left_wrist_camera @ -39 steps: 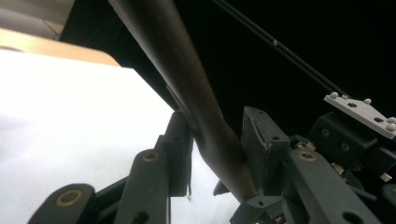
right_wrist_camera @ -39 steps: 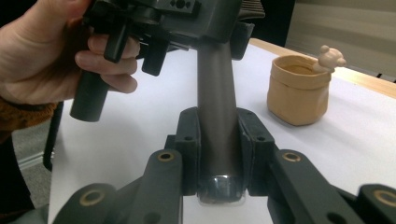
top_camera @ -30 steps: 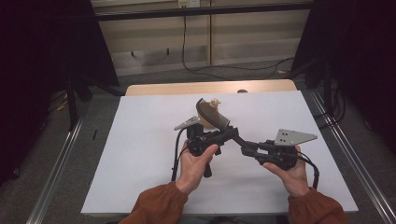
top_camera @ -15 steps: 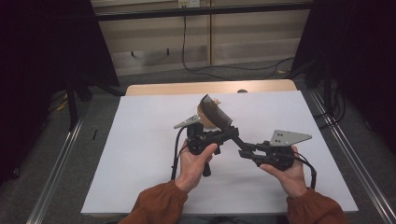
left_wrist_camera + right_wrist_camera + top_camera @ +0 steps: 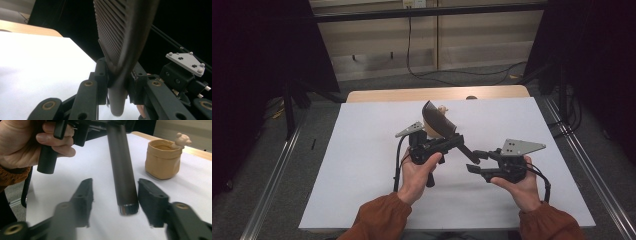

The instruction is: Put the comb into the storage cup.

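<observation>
A dark tool with a ribbed, curved head [image 5: 438, 120] and a round handle [image 5: 467, 151] is held up above the white table [image 5: 362, 150]. My left gripper [image 5: 451, 141] is shut on the tool where the head meets the handle [image 5: 117, 82]. My right gripper [image 5: 474, 161] sits at the handle's metal-capped end [image 5: 127, 208]. Its jaws have just been opening, and in the right gripper view the handle [image 5: 123, 177] hangs between the pads [image 5: 152, 200] with a gap on each side.
A small tan pot [image 5: 163, 160] with a little figure on its rim stands on the table behind the tool [image 5: 442, 108]. The table's wooden far edge [image 5: 437, 94] borders a grey floor with cables. A metal rail [image 5: 592, 170] runs along the right side.
The right gripper's jaws have spread apart and come off the handle end. The left gripper keeps its hold on the tool. Both hands stay where they were.
</observation>
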Demonstrator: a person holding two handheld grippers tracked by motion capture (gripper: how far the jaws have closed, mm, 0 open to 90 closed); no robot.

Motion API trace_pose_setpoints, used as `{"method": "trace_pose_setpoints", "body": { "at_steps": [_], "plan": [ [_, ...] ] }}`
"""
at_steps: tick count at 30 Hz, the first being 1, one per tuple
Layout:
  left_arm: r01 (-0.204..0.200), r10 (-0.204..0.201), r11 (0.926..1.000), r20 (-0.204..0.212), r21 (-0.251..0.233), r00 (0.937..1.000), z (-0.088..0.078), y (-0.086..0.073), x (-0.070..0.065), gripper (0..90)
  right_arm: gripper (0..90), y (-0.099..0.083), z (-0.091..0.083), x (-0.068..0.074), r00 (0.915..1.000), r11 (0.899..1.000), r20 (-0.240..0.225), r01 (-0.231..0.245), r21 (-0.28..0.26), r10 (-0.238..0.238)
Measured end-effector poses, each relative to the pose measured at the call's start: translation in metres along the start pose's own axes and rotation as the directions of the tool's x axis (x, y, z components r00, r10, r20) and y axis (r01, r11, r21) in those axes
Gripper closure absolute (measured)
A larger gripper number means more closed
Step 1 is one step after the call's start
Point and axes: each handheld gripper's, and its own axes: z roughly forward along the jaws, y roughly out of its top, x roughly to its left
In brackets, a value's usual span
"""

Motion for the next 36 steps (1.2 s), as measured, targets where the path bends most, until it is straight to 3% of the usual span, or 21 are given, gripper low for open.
{"method": "trace_pose_setpoints", "body": {
  "at_steps": [5, 13, 19, 21, 27, 30, 36],
  "plan": [
    [-0.017, 0.017, 0.9998, -0.023, -0.005, 0.9996, -0.003, 0.003, 0.002, 72.9, 32.2, -0.001, -0.001, -0.003, 0.9992, 1.0, 0.034, -0.021, -0.008, 0.022],
    [-0.083, 0.084, 0.9965, -0.05, 0.009, 0.9952, -0.009, 0.009, 0.002, 72.9, 16.7, -0.002, -0.003, -0.005, 0.9971, 0.999, 0.068, -0.033, -0.019, 0.034],
    [-0.107, 0.107, 0.9943, -0.083, 0.005, 0.9908, -0.014, 0.012, 0.003, 73.0, 10.8, -0.002, -0.005, -0.005, 0.9918, 0.998, 0.116, -0.052, -0.029, 0.055],
    [-0.141, 0.141, 0.99, -0.103, 0.013, 0.9846, -0.015, 0.012, 0.003, 73.0, 9.5, -0.002, -0.005, -0.005, 0.9903, 0.998, 0.129, -0.048, -0.037, 0.053],
    [-0.167, 0.169, 0.9856, -0.138, 0.025, 0.9759, -0.017, 0.014, 0.005, 73.0, 6.8, -0.002, -0.005, -0.003, 0.9838, 0.997, 0.167, -0.057, -0.047, 0.065],
    [-0.206, 0.21, 0.9777, -0.158, 0.04, 0.9649, -0.019, 0.015, 0.003, 73.1, 4.2, -0.003, -0.006, -0.002, 0.9775, 0.997, 0.201, -0.054, -0.055, 0.064],
    [-0.238, 0.242, 0.9702, -0.171, 0.046, 0.955, -0.024, 0.02, 0.002, 73.1, 3.2, -0.006, -0.009, -0.001, 0.9727, 0.996, 0.224, -0.047, -0.07, 0.061]
  ]
}}
